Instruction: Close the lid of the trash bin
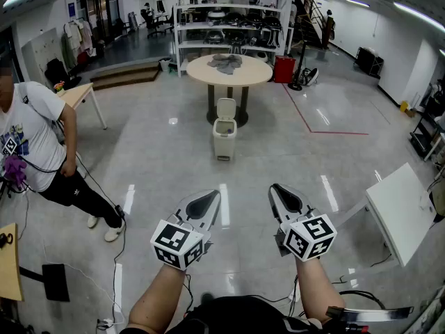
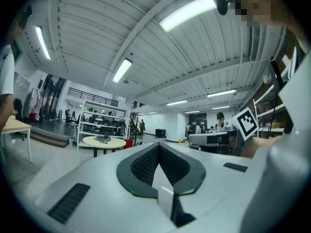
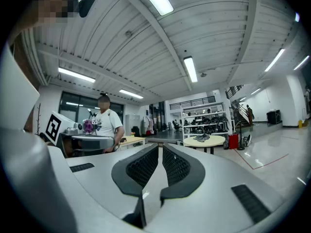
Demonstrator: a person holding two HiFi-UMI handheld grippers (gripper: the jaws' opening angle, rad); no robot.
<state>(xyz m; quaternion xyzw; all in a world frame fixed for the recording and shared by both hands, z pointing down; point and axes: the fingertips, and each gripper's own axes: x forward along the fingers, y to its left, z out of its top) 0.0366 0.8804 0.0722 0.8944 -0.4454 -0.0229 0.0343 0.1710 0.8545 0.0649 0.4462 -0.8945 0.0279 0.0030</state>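
Note:
A small white trash bin stands on the floor a few metres ahead, in front of the round table. Its lid is tipped up and open. My left gripper and right gripper are held side by side low in the head view, far short of the bin, both pointing towards it. The left gripper is shut with nothing between its pads. In its own view the right gripper is also shut and empty. The bin is hidden in both gripper views.
A person in a white shirt stands at the left beside a wooden desk. A white table is near right. Shelves and a red container stand behind the round table. Cables trail on the floor at left.

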